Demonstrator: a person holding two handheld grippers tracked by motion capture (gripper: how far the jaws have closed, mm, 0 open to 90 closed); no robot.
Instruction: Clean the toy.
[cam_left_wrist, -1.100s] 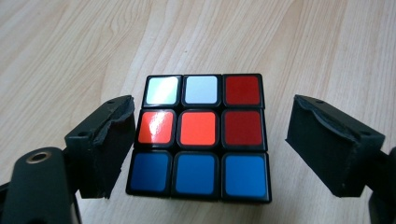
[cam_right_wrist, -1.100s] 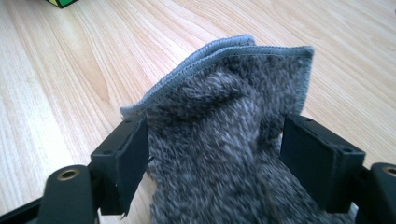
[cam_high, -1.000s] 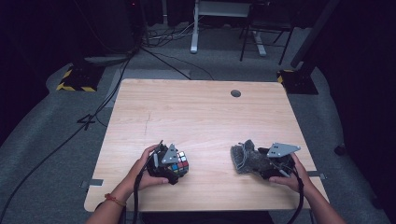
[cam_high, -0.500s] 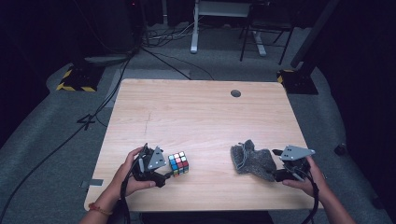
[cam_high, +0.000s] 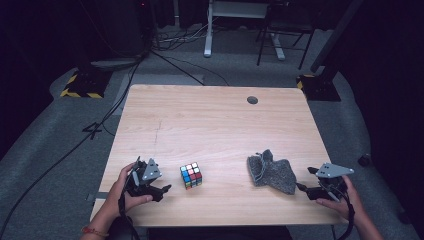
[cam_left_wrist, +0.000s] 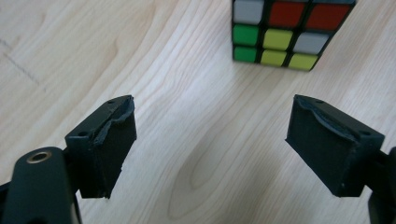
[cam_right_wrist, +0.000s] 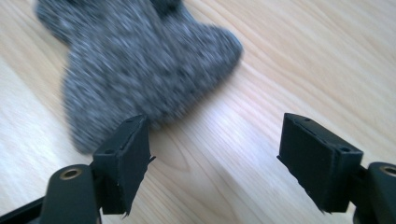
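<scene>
A scrambled colour cube (cam_high: 191, 175) sits on the wooden table (cam_high: 210, 125) near the front edge, left of centre. My left gripper (cam_high: 165, 189) lies just left of it, open, with bare wood between its jaws; the left gripper view has the cube (cam_left_wrist: 289, 32) ahead and slightly right. A grey knitted cloth (cam_high: 272, 172) lies right of centre. My right gripper (cam_high: 302, 189) stays open just off the cloth's right end, and the right gripper view puts the cloth (cam_right_wrist: 140, 65) ahead to the left, apart from the jaws.
A round cable hole (cam_high: 252, 100) marks the table's far right. Beyond the table stand a desk frame (cam_high: 207, 30) and chair legs on grey floor, with cables (cam_high: 125, 90) trailing left. Both hands rest at the front edge.
Both grippers have drawn back outward, the left away from the cube and the right away from the cloth. Cube and cloth stay where they lay.
</scene>
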